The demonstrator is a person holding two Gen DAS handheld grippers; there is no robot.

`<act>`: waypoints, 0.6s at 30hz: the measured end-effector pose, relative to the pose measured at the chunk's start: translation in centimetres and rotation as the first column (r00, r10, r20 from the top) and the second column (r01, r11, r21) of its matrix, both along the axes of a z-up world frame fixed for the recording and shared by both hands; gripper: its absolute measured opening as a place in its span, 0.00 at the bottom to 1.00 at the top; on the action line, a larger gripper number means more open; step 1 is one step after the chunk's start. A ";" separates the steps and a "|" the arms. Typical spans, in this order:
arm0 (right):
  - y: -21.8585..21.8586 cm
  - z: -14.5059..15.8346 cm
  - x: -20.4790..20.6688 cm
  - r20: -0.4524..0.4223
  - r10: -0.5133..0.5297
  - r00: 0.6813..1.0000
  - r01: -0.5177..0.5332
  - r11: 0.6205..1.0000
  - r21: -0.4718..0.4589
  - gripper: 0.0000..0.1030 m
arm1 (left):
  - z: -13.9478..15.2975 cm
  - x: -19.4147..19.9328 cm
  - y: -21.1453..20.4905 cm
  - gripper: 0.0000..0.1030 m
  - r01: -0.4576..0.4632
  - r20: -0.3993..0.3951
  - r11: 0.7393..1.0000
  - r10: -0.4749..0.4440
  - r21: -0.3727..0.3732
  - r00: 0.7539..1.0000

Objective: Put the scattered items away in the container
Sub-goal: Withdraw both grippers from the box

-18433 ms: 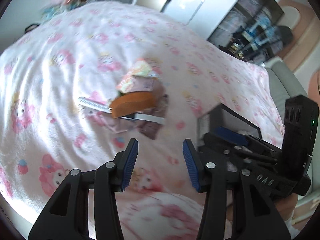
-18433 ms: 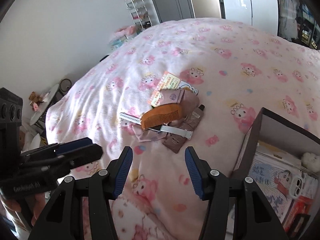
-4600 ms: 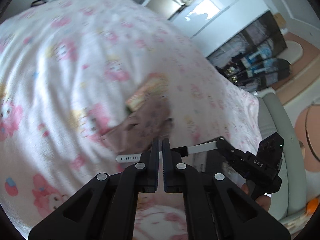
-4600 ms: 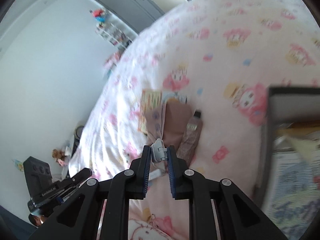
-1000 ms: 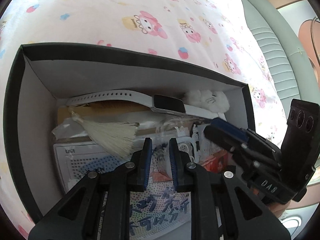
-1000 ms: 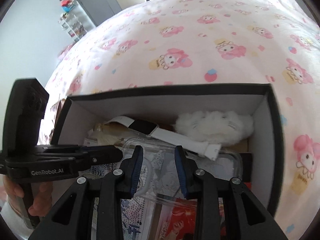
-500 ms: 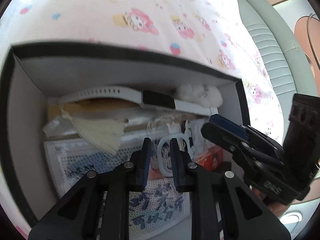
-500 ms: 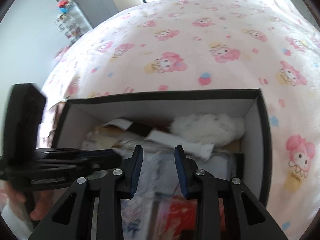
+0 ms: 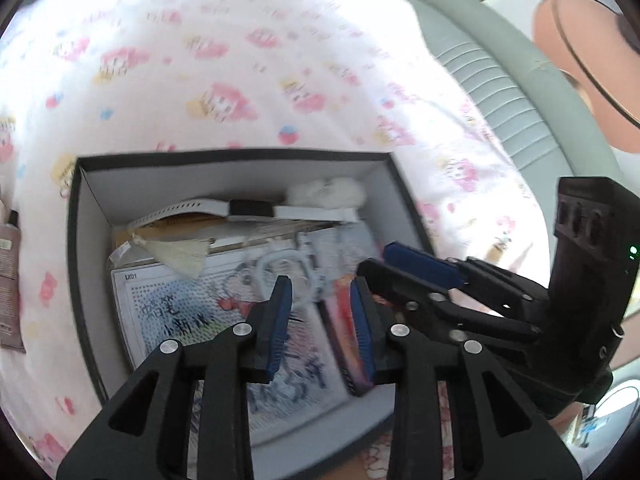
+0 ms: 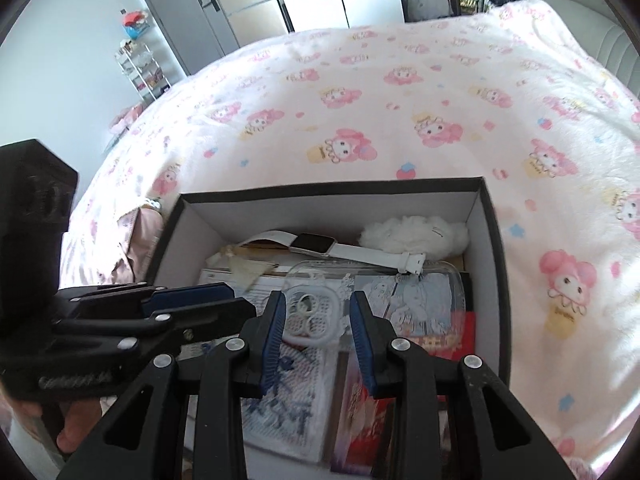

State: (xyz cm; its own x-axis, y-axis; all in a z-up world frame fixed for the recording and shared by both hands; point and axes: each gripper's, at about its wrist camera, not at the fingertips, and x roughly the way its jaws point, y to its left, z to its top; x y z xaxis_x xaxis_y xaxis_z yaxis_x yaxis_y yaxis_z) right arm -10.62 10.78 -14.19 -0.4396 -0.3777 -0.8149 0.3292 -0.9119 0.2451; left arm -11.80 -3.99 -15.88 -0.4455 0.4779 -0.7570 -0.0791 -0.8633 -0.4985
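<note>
While we hovered both tools over the box (image 10: 486, 216), which sat on the pink cartoon-print bedspread (image 10: 400, 92), neither one had hold of anything. Our left gripper (image 9: 320, 312) stood partly open, its blue-padded fingers (image 9: 279, 320) apart with only the box contents showing between them. Our right gripper (image 10: 318, 328) was parted about as far, also empty (the clear phone case (image 10: 376, 284) lay below the gap, not pinched).

Inside the box, the white smartwatch (image 10: 320, 245) lay stretched along the far wall toward 12 o'clock, its dark face up, and the white fluffy toy (image 10: 416, 236) sat in the far corner toward 1 o'clock, touching the strap end. A cream tassel (image 9: 180, 254) rested at about 10 o'clock from the left fingertips, on top of a printed white board (image 9: 168, 300) with blue lettering. A red packet (image 10: 460, 332) sat at roughly 3 o'clock from the right fingertips.

Outside the box, a brown tube (image 9: 8, 256) lay on the bedspread at 9 o'clock in the left view, well apart from the box wall.
</note>
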 end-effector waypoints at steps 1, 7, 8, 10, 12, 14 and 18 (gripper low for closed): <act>0.0 0.4 0.5 -0.007 0.000 1.000 0.000 1.000 -0.002 0.28 | 0.6 0.7 0.1 0.30 -0.005 -0.019 1.000 0.005 0.009 1.000; 0.4 3.1 4.2 -0.053 -0.007 0.999 0.007 1.000 -0.007 0.29 | 3.4 4.6 1.1 0.31 0.003 -0.080 0.999 0.000 0.042 0.997; 0.4 3.5 4.9 -0.060 -0.007 0.998 0.007 1.000 -0.006 0.29 | 3.9 5.3 1.1 0.31 0.007 -0.094 0.999 -0.004 0.032 0.996; 0.5 4.3 6.3 -0.072 -0.006 0.997 0.004 1.000 -0.021 0.29 | 5.3 6.9 1.3 0.31 0.016 -0.127 1.000 -0.015 0.007 0.992; 0.5 4.9 7.6 -0.080 -0.005 0.997 0.001 0.999 -0.046 0.29 | 6.4 8.5 1.4 0.31 0.018 -0.152 1.000 -0.021 -0.022 0.988; 0.4 5.4 8.8 -0.085 -0.005 0.996 0.000 0.998 -0.062 0.29 | 7.0 9.5 1.5 0.31 0.013 -0.159 0.999 -0.021 -0.046 0.987; -0.5 5.8 10.6 -0.087 0.035 0.996 -0.041 0.996 -0.078 0.29 | 7.6 11.7 0.9 0.31 -0.005 -0.165 0.998 -0.007 -0.069 0.986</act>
State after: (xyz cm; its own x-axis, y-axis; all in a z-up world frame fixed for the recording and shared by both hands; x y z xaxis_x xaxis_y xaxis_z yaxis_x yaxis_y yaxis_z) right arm -0.05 10.24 -8.36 -0.4902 -0.4580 -0.7416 0.3861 -0.8769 0.2863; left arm -0.10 -3.09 -8.33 -0.5666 0.4272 -0.7045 -0.1560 -0.8952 -0.4174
